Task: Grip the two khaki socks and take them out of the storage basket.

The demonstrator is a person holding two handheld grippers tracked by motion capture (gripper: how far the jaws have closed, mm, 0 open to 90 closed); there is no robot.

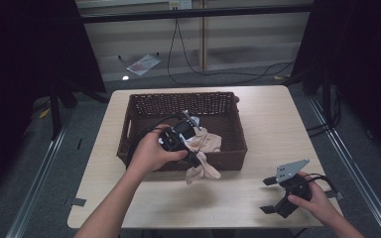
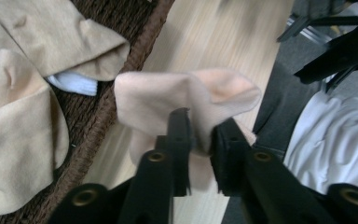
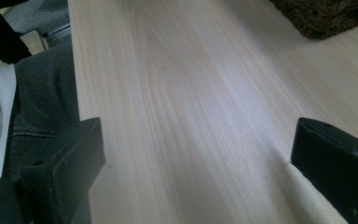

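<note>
Since the pale pink sock (image 2: 186, 98) at mid-frame is light, limp and floppy, the left gripper (image 2: 200, 135), jaws nearly together, pinches its bunched fabric, while the right gripper (image 3: 196, 154) gapes wide, holding nothing.

My table (image 1: 268, 129) – pale wood, rounded corners – sits on grey floor (image 1: 84, 163). Black curtains (image 1: 25, 59) hang left and right. Cables (image 1: 218, 69) trail by the back wall, metal rails (image 1: 39, 168) flank the sides – dim light.

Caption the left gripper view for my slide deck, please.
Left tongs pinch a pale pink sock over the wicker basket's rim.
</note>
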